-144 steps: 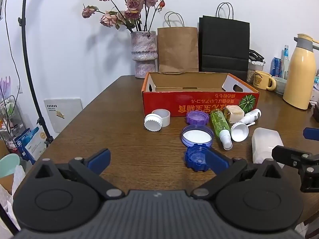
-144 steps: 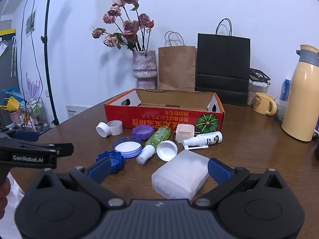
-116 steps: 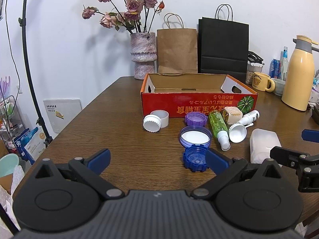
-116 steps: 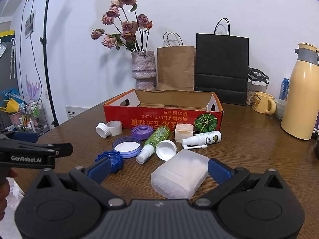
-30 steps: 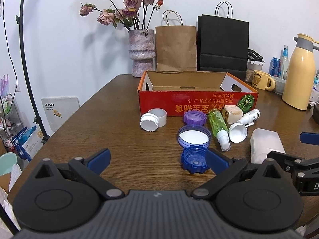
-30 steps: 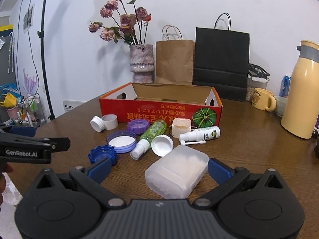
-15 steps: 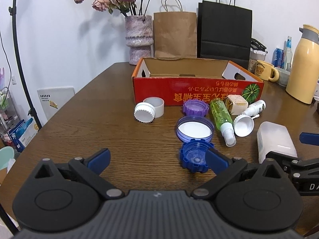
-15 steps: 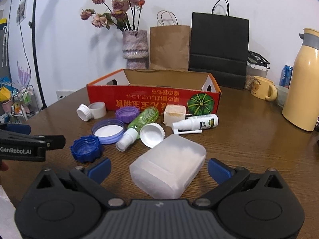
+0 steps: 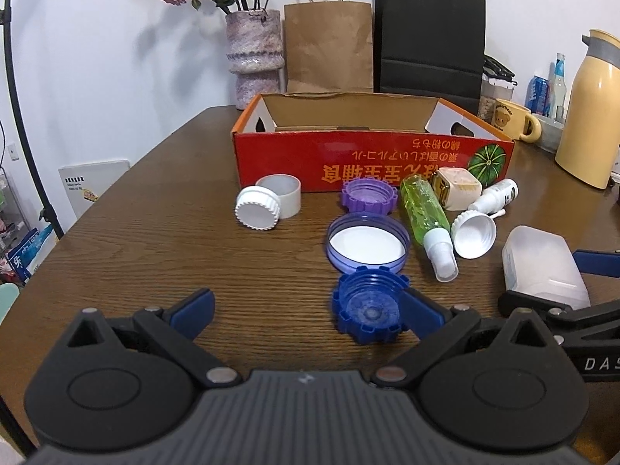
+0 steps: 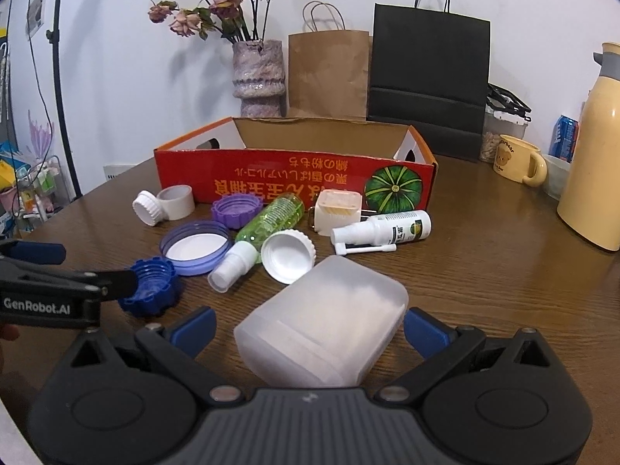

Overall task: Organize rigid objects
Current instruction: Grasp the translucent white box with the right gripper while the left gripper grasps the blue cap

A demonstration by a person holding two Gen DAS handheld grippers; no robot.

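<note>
An open red cardboard box [image 9: 372, 162] stands behind a scatter of small items on the wooden table. My left gripper [image 9: 306, 308] is open, low over the table, and a dark blue screw cap [image 9: 368, 310] lies between its fingers, close against the right one. My right gripper [image 10: 310, 327] is open around a frosted translucent plastic box [image 10: 321, 329], with gaps on both sides. Further back lie a lavender lid [image 9: 368, 242], a purple cap [image 9: 370, 195], a green spray bottle [image 9: 426, 213], two white caps, a white ring, a beige square jar [image 10: 337, 209] and a white spray bottle [image 10: 387, 228].
A vase of dried roses [image 9: 254, 62], a brown paper bag [image 9: 329, 46] and a black paper bag [image 9: 430, 38] stand behind the red box. At the right are a yellow mug [image 10: 519, 162] and a cream thermos [image 10: 596, 147]. A light stand [image 9: 23, 124] rises at the left.
Both grippers have moved forward and down toward the table. The blue cap now lies between the left fingers, and the frosted box sits deeper between the right ones. No object has moved.
</note>
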